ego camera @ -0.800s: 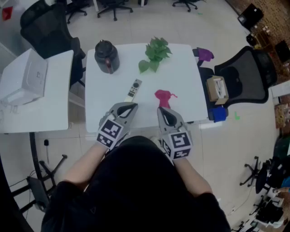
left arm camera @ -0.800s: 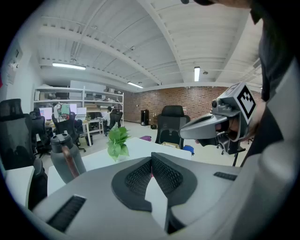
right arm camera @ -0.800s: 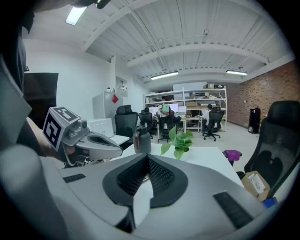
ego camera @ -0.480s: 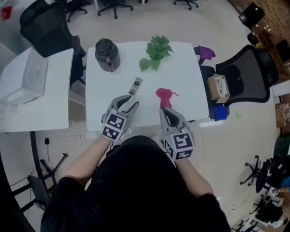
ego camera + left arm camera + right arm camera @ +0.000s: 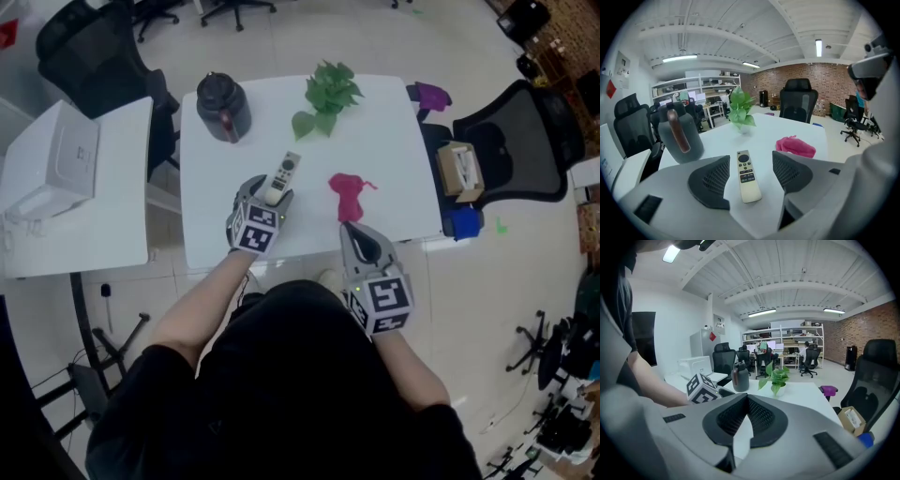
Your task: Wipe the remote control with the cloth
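Observation:
A cream remote control (image 5: 282, 175) lies on the white table (image 5: 394, 150), pointing away from me. My left gripper (image 5: 266, 194) stands open with its jaws on either side of the remote's near end; in the left gripper view the remote (image 5: 747, 176) lies between the pads without touching them. The pink cloth (image 5: 347, 193) sits crumpled to the remote's right, and appears again as cloth (image 5: 796, 146). My right gripper (image 5: 351, 230) is shut and empty, just on the near side of the cloth by the table's front edge; its closed jaws (image 5: 747, 401) hide the cloth.
A dark jug (image 5: 222, 105) stands at the table's far left and a green plant (image 5: 328, 94) at the far middle. A black chair (image 5: 525, 141) carrying a cardboard box (image 5: 464, 169) stands to the right. A white side table (image 5: 66, 159) is on the left.
My left gripper has moved forward over the table until its open jaws straddle the remote's near end. The right gripper has stayed near the front edge, shut.

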{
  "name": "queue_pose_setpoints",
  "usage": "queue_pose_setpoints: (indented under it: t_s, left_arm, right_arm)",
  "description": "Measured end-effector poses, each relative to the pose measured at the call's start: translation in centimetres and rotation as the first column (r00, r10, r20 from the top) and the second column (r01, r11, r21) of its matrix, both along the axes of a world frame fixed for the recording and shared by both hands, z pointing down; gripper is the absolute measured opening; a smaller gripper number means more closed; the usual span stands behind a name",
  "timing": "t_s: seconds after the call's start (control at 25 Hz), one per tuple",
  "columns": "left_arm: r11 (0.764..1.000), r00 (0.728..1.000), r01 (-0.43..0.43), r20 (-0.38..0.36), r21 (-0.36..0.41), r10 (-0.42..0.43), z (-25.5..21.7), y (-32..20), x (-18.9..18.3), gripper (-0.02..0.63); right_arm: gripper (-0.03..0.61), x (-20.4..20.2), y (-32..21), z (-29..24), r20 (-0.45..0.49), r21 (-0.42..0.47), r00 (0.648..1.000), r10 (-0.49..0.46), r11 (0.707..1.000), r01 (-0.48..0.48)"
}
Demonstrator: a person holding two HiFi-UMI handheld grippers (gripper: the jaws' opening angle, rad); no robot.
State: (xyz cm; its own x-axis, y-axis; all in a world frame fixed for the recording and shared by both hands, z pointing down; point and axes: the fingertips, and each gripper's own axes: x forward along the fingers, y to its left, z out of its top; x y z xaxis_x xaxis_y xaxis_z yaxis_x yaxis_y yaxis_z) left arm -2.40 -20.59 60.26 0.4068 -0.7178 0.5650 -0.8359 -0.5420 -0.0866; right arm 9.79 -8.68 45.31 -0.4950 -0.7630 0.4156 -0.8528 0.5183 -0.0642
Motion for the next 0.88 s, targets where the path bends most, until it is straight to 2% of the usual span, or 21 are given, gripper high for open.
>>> queue_pose_setpoints:
  t_s: [0.2, 0.44, 0.72, 0.88]
  left_arm:
    - [0.996, 0.999, 0.036, 0.039, -0.078, -0.033, 3.7, -1.3, -0.1, 0.298]
    - [0.971, 0.994, 0.093, 0.078, -0.219, -0.078, 8.1, -1.6, -0.1, 0.298]
    - [0.944, 0.988, 0.143, 0.098, -0.296, -0.119, 11.0, -2.2, -0.4, 0.298]
    - [0.945, 0.987, 0.157, 0.083, -0.286, -0.139, 11.4, -2.8, -0.5, 0.298]
  right_arm:
    - [0.006, 0.5, 0.3, 0.1, 0.000, -0.009, 1.000, 0.025, 1.000, -0.025]
    - [0.006, 0.8, 0.8, 0.2, 0.001, -0.024, 1.000, 0.025, 0.999, -0.025]
    - [0.006, 1.7, 1.1, 0.3, -0.009, -0.044, 0.999, 0.044, 0.998, -0.044]
    - [0.006, 2.0, 1.2, 0.5, -0.012, -0.051, 0.999, 0.040, 0.998, -0.041]
